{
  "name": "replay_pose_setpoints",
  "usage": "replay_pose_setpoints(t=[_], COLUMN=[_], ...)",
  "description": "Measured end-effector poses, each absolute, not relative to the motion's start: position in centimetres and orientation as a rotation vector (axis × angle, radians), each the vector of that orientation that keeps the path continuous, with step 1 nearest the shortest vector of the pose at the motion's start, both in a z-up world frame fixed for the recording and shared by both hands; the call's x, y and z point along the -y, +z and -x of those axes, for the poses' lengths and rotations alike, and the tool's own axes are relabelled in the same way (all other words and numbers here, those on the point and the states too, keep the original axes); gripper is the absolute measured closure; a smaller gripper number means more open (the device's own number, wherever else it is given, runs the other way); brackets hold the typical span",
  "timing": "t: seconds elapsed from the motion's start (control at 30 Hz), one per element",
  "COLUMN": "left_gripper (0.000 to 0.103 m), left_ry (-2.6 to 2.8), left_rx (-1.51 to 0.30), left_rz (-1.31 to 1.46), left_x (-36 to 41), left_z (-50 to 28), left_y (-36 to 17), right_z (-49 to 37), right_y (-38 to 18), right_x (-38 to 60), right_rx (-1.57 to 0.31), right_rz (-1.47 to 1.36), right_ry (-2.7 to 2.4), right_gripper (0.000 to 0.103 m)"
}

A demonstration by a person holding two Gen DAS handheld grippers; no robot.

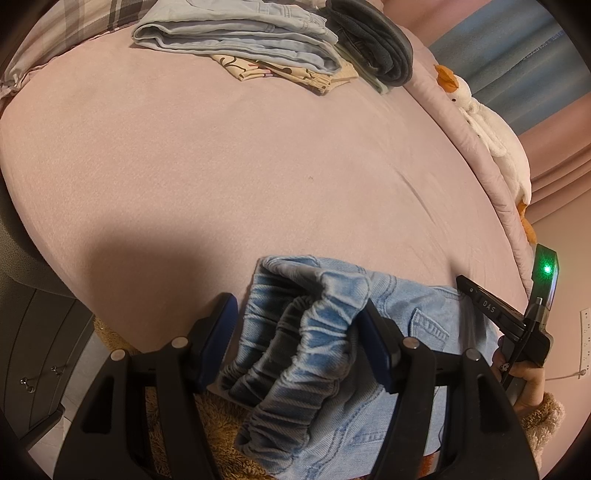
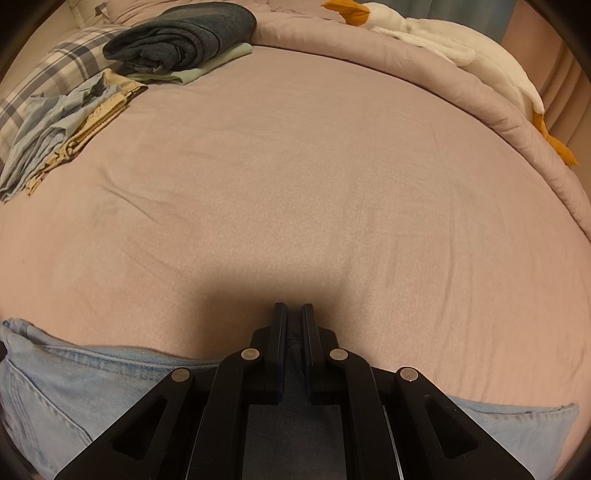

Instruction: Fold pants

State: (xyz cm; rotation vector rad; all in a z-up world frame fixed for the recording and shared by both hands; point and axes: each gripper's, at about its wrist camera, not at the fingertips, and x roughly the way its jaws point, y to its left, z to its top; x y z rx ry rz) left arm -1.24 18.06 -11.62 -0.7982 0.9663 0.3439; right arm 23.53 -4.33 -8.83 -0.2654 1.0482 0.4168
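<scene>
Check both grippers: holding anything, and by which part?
Right gripper is shut on the light blue jeans, pinching their top edge. Left gripper has the jeans' elastic waistband bunched between its jaws; whether it grips cannot be told.

Bed w/ pink, faintly creased sheet (image 2: 295, 192), mid area bare. At near edge: light-blue denim pants (image 2: 55, 391), elastic waistband bunched, partly hanging off the edge. Along far edge: folded pale-blue garment (image 1: 236, 37) on a cream printed cloth (image 1: 295, 72); just beside, dark grey folded knit (image 2: 184, 33) on a mint-green piece (image 2: 207, 66). Plaid pillow (image 2: 44, 74) at far left corner. White plush goose w/ orange beak (image 2: 443, 40) along the right edge.
</scene>
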Motion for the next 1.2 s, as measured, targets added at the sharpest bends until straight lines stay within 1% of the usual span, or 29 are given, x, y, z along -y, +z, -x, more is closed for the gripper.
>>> replay_pose_setpoints(t=[1.0, 1.07, 1.1, 1.17, 1.2], left_gripper=[0.037, 0.037, 0.039, 0.039, 0.037], left_ry=[0.349, 0.342, 0.338, 0.335, 0.340], left_rx=[-0.964, -0.945, -0.925, -0.886, -0.875], left_rz=[0.813, 0.793, 0.765, 0.692, 0.664], left_x=[-17.7, -17.4, -17.0, -16.0, -15.6], left_z=[1.4, 1.6, 1.9, 2.4, 2.6], left_y=[-11.5, -11.0, -10.6, -9.4, -8.8], right_z=[-23.4, -23.3, -23.3, -23.2, -23.0], right_y=[-8.8, -8.8, -8.8, -8.9, -8.9], right_x=[4.0, 4.0, 4.0, 4.2, 4.4], right_rx=[-1.026, -1.023, -1.018, -0.985, -0.966], right_rz=[0.283, 0.281, 0.279, 0.273, 0.272], right_ry=[0.409, 0.409, 0.409, 0.408, 0.410], right_gripper=[0.096, 0.096, 0.096, 0.096, 0.095])
